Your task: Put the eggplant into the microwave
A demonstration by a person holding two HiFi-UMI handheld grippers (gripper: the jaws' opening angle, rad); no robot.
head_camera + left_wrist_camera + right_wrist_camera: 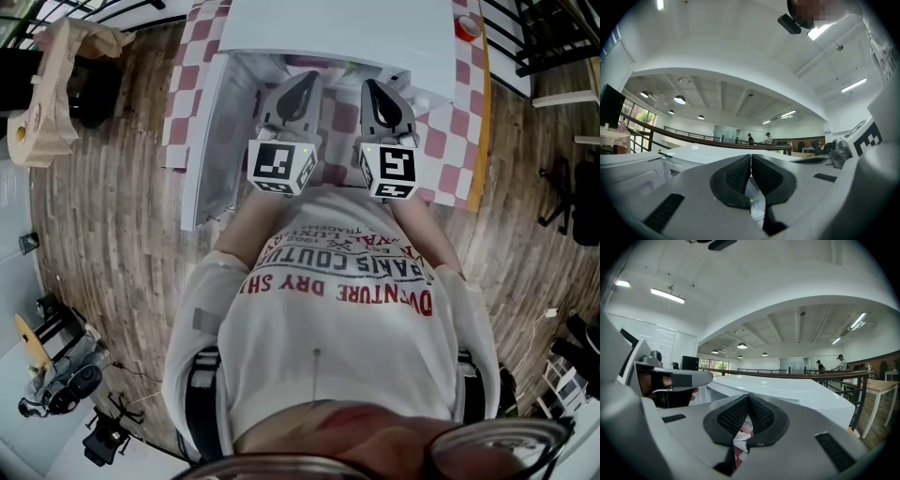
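You hold both grippers up in front of your chest, side by side, noses toward the microwave (337,28). The left gripper (302,89) is closed tight. Its two black pads (738,176) press flat on each other and nothing sits between them. The right gripper (380,94) is closed too. Its pads (733,416) meet at the tip and hold nothing. Through the small gap lower down you see only a bit of the pink and white cloth (441,141).

The microwave is white and stands on that checked cloth, right ahead of both grippers. Its door (202,141) looks swung out to your left, beside the left gripper. The two grippers are near each other but do not touch. Each has a cube with black square marks at its back end. The left cube (279,164) and the right cube (389,169) sit just above your white shirt (328,328) in the head view.

In the right gripper view the left gripper shows at the left edge, with your hand (651,383) on it.

The eggplant shows in none of the views, so I cannot tell where it is. Neither gripper has it.

A wood floor (112,234) lies around the table.
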